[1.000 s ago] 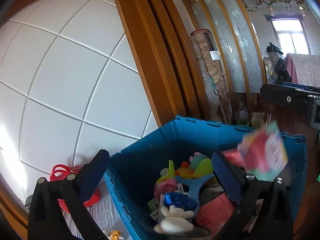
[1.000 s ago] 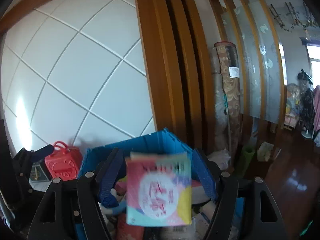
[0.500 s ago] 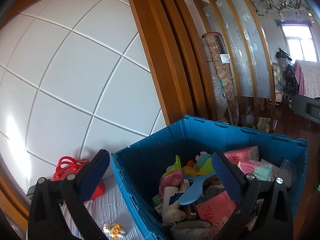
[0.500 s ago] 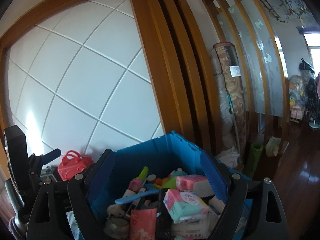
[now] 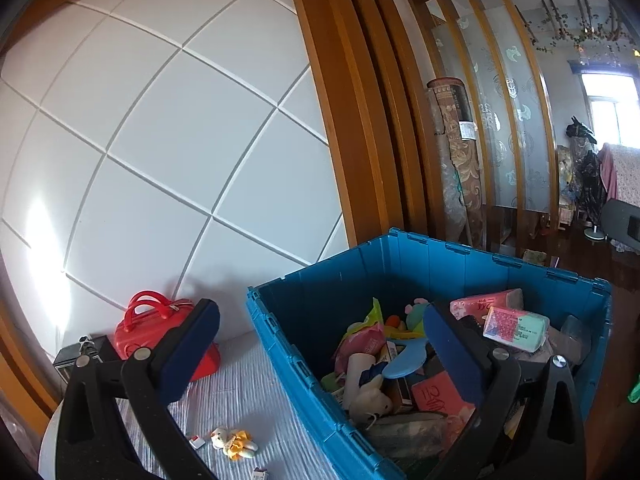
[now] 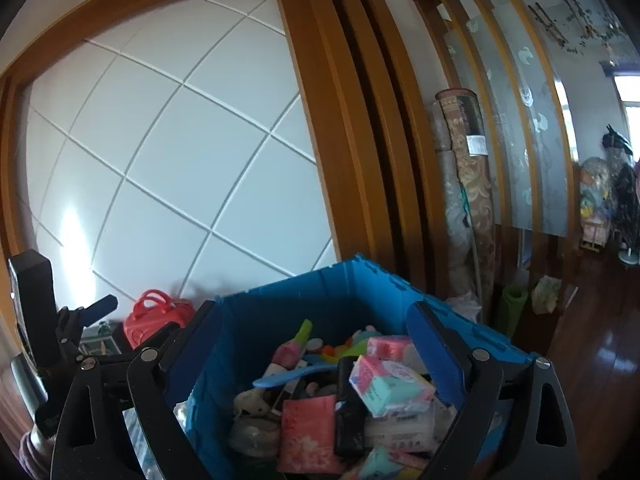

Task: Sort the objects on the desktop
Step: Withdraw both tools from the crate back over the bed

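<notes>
A blue plastic crate (image 5: 408, 264) stands on the striped cloth and is full of small items; it also shows in the right wrist view (image 6: 320, 296). A pink and mint tissue pack (image 6: 390, 384) lies on top of the pile, also seen in the left wrist view (image 5: 516, 328). My left gripper (image 5: 320, 344) is open and empty, straddling the crate's near left wall. My right gripper (image 6: 316, 344) is open and empty above the crate. A small yellow plush toy (image 5: 234, 442) lies on the cloth left of the crate.
A red toy suitcase (image 5: 150, 328) stands by the white panelled wall, next to a small dark box (image 5: 86, 354). A tiny white item (image 5: 196, 442) lies by the plush. Wooden door frames and a rolled carpet (image 5: 456, 160) stand behind the crate.
The right gripper opened and dropped the tissue pack, which now lies on the pile in the crate. Both grippers have drawn back a little.
</notes>
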The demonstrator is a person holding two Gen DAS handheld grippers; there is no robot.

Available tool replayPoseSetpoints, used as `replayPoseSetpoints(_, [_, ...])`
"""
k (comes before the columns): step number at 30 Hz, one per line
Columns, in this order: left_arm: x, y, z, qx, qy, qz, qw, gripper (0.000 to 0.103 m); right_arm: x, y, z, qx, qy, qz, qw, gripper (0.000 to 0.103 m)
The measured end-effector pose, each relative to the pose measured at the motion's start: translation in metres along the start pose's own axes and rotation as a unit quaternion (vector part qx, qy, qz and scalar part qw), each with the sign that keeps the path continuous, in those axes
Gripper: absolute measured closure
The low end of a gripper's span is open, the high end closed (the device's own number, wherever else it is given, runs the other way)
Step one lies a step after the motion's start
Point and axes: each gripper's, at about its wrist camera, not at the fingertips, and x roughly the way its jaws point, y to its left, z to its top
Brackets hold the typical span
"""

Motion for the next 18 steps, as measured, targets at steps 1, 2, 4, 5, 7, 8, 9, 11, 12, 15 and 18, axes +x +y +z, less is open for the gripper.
replayPoseSetpoints(1, [-0.004, 0.008, -0.004, -0.002, -0.001, 0.003, 1.0, 0.0, -0.001, 0.006, -0.001, -0.003, -0.001, 0.002, 1.0, 0.008])
replayPoseSetpoints(2, [-0.008, 0.017, -0.01, -0.003, -0.002, 0.007, 1.0, 0.0, -0.001, 0.014, -0.003, -0.007, -0.001, 0.005, 1.0, 0.008])
replayPoseSetpoints(4, [-0.019, 0.04, -0.025, 0.0, -0.004, 0.022, 0.9997, 0.0, 0.001, 0.031, -0.008, -0.016, -0.001, 0.011, 1.0, 0.008])
replayPoseSetpoints(5, [-0.024, 0.054, -0.033, 0.001, -0.003, 0.034, 0.9994, 0.0, 0.003, 0.04, -0.01, -0.017, -0.001, 0.015, 1.0, 0.008])
replayPoseSetpoints(7, [-0.031, 0.087, -0.049, 0.002, 0.004, 0.055, 0.9985, 0.0, 0.011, 0.061, -0.016, -0.017, 0.01, 0.032, 0.999, 0.008])
replayPoseSetpoints(8, [-0.036, 0.106, -0.059, 0.004, 0.01, 0.068, 0.9976, 0.0, 0.014, 0.07, -0.019, -0.017, 0.016, 0.038, 0.999, 0.008])
replayPoseSetpoints(9, [-0.04, 0.123, -0.067, 0.008, 0.014, 0.08, 0.9967, 0.0, 0.018, 0.08, -0.022, -0.017, 0.022, 0.045, 0.999, 0.008])
replayPoseSetpoints(11, [-0.049, 0.158, -0.084, 0.012, 0.025, 0.105, 0.9941, 0.0, 0.024, 0.104, -0.032, -0.02, 0.029, 0.062, 0.997, 0.008])
replayPoseSetpoints(12, [-0.053, 0.177, -0.092, 0.01, 0.033, 0.118, 0.9924, 0.0, 0.027, 0.115, -0.037, -0.021, 0.031, 0.069, 0.997, 0.008])
replayPoseSetpoints(15, [-0.063, 0.226, -0.115, 0.001, 0.053, 0.137, 0.9891, 0.0, 0.038, 0.153, -0.054, -0.027, 0.044, 0.094, 0.994, 0.008])
replayPoseSetpoints(18, [-0.068, 0.262, -0.14, -0.01, 0.075, 0.144, 0.9867, 0.0, 0.049, 0.187, -0.075, -0.031, 0.063, 0.111, 0.991, 0.008])
